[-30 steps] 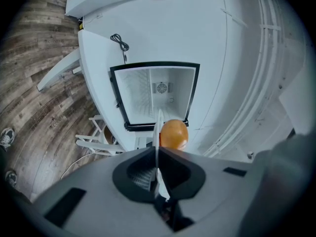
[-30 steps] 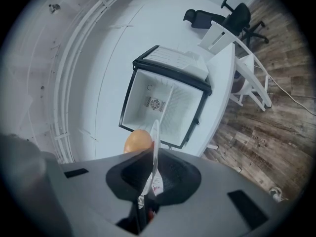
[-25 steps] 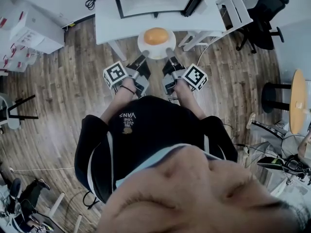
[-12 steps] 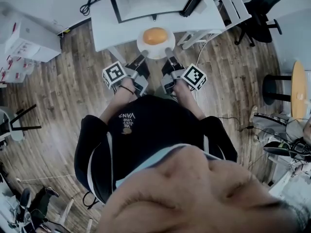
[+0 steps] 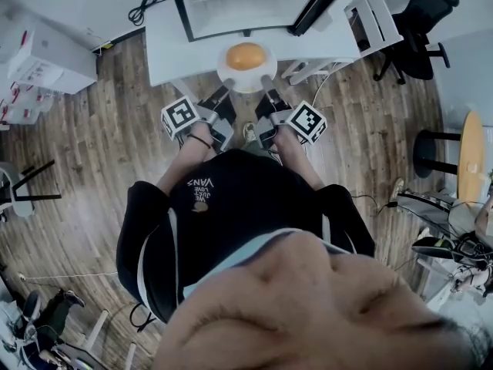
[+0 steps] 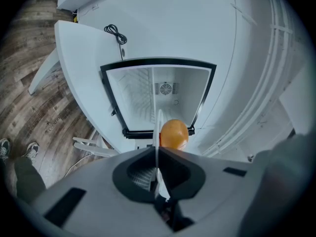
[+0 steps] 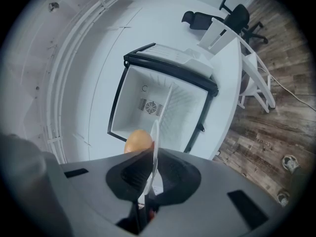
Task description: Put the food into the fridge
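Head view, step in hand: the carry, as judged; the food [image 5: 246, 56] sits on a plate [image 5: 248, 77] held level in front of the open fridge [image 5: 223, 10] and is not yet inside.
Head view, left gripper [image 5: 229, 85]: fingers narrow, pinched on the plate's near-left rim.
Head view, right gripper [image 5: 267, 81]: fingers narrow, pinched on the plate's near-right rim.
Head view, food relative to fingers: just beyond both sets of fingertips and between the two grippers, resting on the plate and touching no finger.
Left gripper view, fingers: nearly closed on the thin white plate [image 6: 159, 125], which runs edge-on out of the slit between them.
Left gripper view, food [image 6: 174, 134]: just past the fingertips, on the side of the plate that faces the other gripper.
Left gripper view, fridge [image 6: 148, 85]: straight ahead of the fingers, door open, interior bare, fan grille on the back wall.
Right gripper view, fingers: nearly closed on the plate rim [image 7: 155, 132]; nothing else lies between them.
Right gripper view, food [image 7: 138, 141]: just beyond the fingertips, on the plate's inner side.
Right gripper view, fridge [image 7: 148, 90]: ahead of the fingertips, apart from the plate.
Next move, as judged: both grippers advance together, keeping the plate level so the round food does not roll, pass the rim through the opening, set it down, then part the fingers.
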A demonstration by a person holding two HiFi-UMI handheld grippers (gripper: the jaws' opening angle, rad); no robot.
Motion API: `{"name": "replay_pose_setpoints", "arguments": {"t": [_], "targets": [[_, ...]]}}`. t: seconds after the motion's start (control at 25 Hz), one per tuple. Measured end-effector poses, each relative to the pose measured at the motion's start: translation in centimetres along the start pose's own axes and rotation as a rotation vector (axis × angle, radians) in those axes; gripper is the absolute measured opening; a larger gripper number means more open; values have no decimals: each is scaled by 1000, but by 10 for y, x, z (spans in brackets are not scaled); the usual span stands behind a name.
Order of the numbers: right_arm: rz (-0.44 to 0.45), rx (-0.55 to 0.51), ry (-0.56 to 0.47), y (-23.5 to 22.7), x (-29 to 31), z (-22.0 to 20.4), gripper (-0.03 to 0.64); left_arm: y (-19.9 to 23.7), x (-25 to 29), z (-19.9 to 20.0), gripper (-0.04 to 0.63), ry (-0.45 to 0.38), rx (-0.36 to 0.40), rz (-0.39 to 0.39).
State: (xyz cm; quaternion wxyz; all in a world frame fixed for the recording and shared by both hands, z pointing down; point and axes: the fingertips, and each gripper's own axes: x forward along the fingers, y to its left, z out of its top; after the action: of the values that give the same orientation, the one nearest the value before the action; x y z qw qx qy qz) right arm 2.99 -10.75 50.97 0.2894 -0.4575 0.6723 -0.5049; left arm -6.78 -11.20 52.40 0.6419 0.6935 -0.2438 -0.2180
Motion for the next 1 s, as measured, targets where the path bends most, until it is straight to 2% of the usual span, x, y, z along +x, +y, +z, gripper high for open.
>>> {"name": "replay_pose_setpoints", "arguments": {"t": [0.88,1.0], "targets": [[37,-9,87,-11,60,64,29,-4,71,36,29,-91,-5,3],[14,-22,103,-18,64,71,29,-2,78,39,29,-103,-1,12]]}}
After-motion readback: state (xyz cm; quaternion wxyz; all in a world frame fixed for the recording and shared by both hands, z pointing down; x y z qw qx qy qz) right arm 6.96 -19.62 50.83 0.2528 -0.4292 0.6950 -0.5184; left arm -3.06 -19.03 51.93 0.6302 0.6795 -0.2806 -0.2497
